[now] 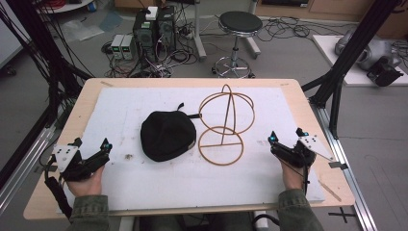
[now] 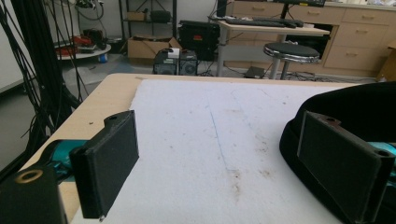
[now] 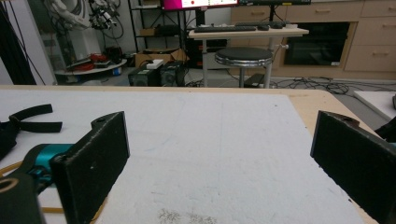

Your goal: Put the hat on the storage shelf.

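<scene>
A black cap (image 1: 168, 135) lies on the white mat (image 1: 144, 178) near the table's middle, its strap (image 1: 182, 107) trailing behind it. Right beside the cap stands a gold wire hat stand (image 1: 226, 122), its ring base on the mat. My left gripper (image 1: 91, 144) rests at the mat's left edge, open and holding nothing; the left gripper view has the cap (image 2: 355, 105) behind its right jaw. My right gripper (image 1: 287, 135) rests at the mat's right side, open too, with bare mat between its jaws. The cap's strap (image 3: 28, 119) shows at far left in the right gripper view.
The mat covers a wooden table (image 1: 298, 91). Black frame posts (image 1: 358, 43) rise at both sides of the table. Beyond the far edge, on the floor, stand a round stool (image 1: 239, 24), computer boxes (image 1: 154, 29) and tangled cables.
</scene>
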`<state>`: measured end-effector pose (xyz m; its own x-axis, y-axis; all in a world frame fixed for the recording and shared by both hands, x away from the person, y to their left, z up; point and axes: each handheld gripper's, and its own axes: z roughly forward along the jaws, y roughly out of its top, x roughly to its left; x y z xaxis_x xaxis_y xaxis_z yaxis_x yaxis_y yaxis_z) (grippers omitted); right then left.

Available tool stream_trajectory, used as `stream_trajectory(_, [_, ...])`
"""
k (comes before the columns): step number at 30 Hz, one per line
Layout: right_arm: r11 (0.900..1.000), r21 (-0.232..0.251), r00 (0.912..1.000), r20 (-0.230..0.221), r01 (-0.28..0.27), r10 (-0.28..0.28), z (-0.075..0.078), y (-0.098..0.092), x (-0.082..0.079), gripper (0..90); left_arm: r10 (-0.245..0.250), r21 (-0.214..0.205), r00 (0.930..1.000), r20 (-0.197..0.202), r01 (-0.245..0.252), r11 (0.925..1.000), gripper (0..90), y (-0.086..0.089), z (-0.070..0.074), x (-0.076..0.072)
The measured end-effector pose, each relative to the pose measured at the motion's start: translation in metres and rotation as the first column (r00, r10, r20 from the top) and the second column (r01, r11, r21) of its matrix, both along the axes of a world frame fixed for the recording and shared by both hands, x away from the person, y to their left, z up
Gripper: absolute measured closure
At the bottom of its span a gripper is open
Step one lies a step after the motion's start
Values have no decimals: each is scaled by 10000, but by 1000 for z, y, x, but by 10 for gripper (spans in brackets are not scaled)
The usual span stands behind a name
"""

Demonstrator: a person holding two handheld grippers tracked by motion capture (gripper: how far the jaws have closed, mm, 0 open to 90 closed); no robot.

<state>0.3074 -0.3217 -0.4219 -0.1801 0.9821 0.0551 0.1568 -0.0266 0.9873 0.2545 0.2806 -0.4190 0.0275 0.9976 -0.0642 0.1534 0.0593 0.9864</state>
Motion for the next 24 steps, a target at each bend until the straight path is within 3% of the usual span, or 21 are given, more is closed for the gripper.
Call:
stream_trajectory(16, [10000, -19, 10000, 72, 35, -35, -1, -1, -1, 35, -105, 167, 9999, -1, 105, 9998, 128, -4, 0, 2])
stream_trajectory(24, [10000, 16, 10000, 16, -1, 1, -1, 0, -1, 35, -160, -53, 9997, -162, 159, 9999, 121, -3, 1, 1])
